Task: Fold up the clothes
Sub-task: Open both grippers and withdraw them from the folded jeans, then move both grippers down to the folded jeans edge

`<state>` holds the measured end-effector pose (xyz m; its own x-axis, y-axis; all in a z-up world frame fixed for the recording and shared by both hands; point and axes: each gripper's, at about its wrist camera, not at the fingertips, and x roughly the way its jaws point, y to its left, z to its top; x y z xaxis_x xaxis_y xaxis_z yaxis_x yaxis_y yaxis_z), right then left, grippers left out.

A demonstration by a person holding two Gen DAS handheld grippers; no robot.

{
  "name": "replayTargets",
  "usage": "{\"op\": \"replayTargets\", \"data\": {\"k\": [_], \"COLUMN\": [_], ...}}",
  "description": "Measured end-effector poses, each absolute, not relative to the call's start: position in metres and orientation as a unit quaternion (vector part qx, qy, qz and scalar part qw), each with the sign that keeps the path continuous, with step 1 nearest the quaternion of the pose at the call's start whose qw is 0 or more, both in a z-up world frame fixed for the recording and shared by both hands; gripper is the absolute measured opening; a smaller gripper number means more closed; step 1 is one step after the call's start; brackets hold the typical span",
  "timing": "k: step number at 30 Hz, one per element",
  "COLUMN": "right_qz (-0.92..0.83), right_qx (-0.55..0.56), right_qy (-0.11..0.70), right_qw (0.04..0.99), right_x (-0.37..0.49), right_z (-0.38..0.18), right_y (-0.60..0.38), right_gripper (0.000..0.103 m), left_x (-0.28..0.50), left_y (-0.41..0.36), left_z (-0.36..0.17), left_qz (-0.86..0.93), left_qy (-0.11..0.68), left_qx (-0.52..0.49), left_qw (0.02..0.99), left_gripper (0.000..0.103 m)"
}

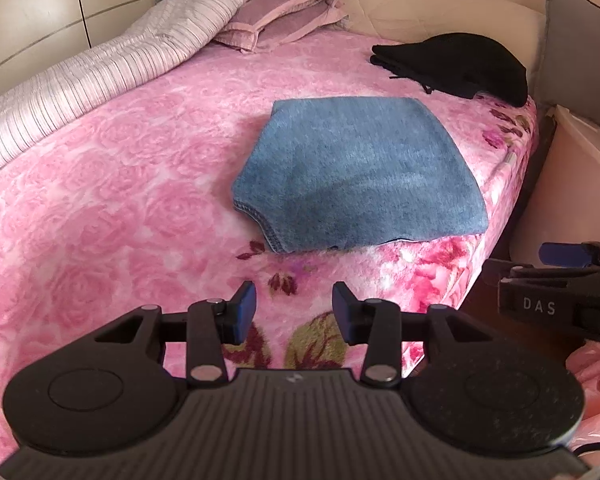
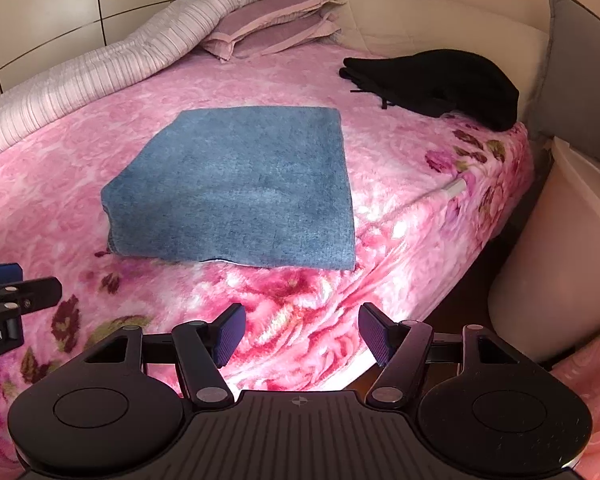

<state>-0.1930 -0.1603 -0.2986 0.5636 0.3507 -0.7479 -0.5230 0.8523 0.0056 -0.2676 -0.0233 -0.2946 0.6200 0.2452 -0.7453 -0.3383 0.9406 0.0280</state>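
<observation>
The bed [image 2: 52, 168] carries a thick pink blanket. The folded denim garment [image 2: 236, 188] lies flat near its front corner, the black garment [image 2: 440, 80] well behind. Your left claw [image 1: 294, 312] and right claw [image 2: 302, 332] hang apart, empty. Risk: pinching only the top layer would undo the fold.

Folded denim garment [image 1: 356, 172] on pink blanket [image 1: 100, 208]
</observation>
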Motion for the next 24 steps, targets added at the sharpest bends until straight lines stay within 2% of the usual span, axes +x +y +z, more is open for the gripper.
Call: {"op": "replayTargets", "data": {"k": [9,14,17,21,24], "right_qz": [0.254,0.273,0.295,0.319,0.333], "right_qx": [-0.12,-0.109,-0.053,0.055,0.09], "right_qy": [0.4,0.412,0.423,0.435,0.449], "right_qw": [0.873,0.862,0.855,0.84,0.824], "right_x": [-0.174,-0.15,-0.113,-0.048,-0.005], "right_z": [-0.31,-0.316,-0.312,-0.304,-0.305], "right_y": [-0.153,-0.16,-0.181,-0.212,-0.216], "right_gripper": [0.066,0.066,0.066,0.067,0.074], "left_x": [-0.241,-0.223,-0.209,-0.18,-0.151], "left_y": [-0.015,0.017,0.053,0.1,0.131], "left_z": [-0.312,-0.315,-0.31,-0.306,-0.32], "left_qz": [0.149,0.127,0.108,0.079,0.055], "left_qy": [0.423,0.41,0.391,0.367,0.382], "left_qx": [-0.075,-0.099,-0.126,-0.167,-0.207], "left_qw": [0.89,0.898,0.905,0.912,0.899], "left_gripper": [0.038,0.038,0.04,0.052,0.053]}}
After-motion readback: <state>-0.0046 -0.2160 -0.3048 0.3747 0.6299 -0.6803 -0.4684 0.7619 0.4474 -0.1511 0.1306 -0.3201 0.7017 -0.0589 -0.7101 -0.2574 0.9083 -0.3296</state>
